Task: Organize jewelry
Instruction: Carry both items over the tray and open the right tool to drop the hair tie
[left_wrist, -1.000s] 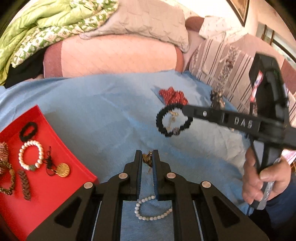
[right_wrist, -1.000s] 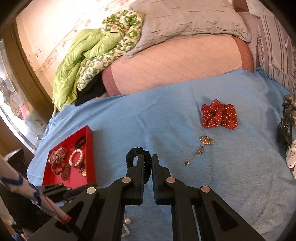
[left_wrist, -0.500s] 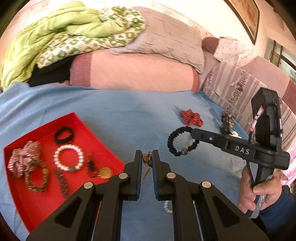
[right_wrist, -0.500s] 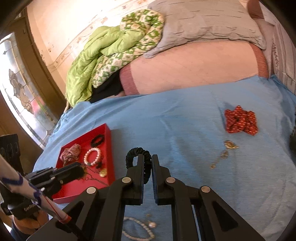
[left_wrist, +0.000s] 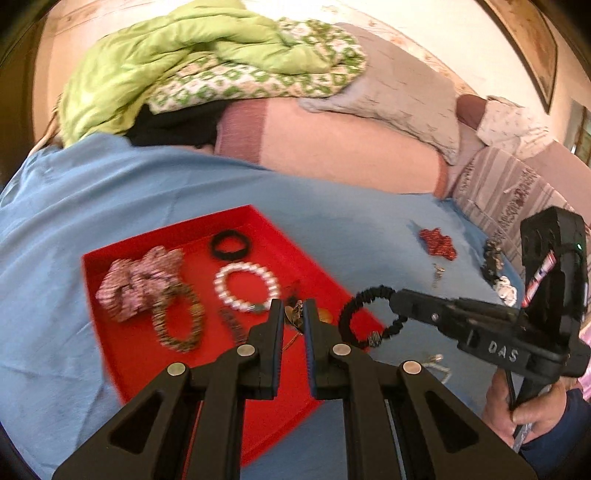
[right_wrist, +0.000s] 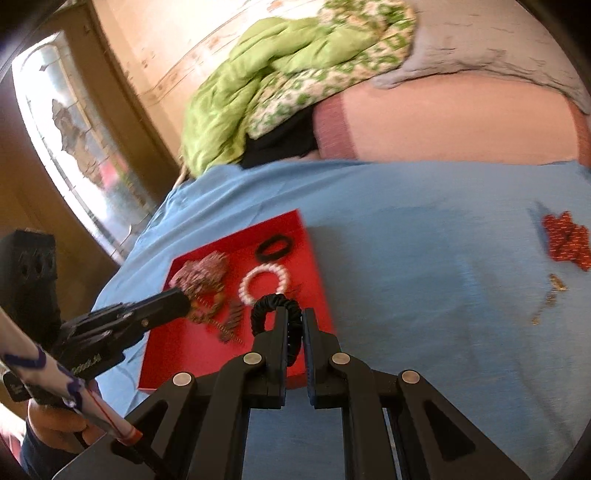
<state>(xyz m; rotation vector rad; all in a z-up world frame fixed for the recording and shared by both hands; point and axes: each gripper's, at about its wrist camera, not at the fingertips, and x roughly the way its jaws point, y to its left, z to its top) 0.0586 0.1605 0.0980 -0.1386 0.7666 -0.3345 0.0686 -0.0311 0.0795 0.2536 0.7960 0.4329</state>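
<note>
My left gripper (left_wrist: 293, 314) pinches a small gold pendant (left_wrist: 293, 316) and my right gripper (right_wrist: 293, 323) pinches a black beaded bracelet (right_wrist: 273, 308) above the flat red tray (left_wrist: 140, 354).

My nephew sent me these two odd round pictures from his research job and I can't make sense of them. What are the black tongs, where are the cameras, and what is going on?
There is no robot here. A person holds a hand-operated gripper in each hand, and each carries a wide-angle camera looking out along its two black fingers, hence the round, bent pictures.

One picture looks out from the left gripper, which pinches a small gold-coloured trinket. In it you also see the right gripper from the side.

The other looks out from the right gripper, shut on a black beaded bracelet.

Both hang over a red tray on a blue bedspread. The tray already holds a white bead bracelet, a black band and other pieces. A red scrunchie and a gold chain lie loose on the bedspread.
</note>
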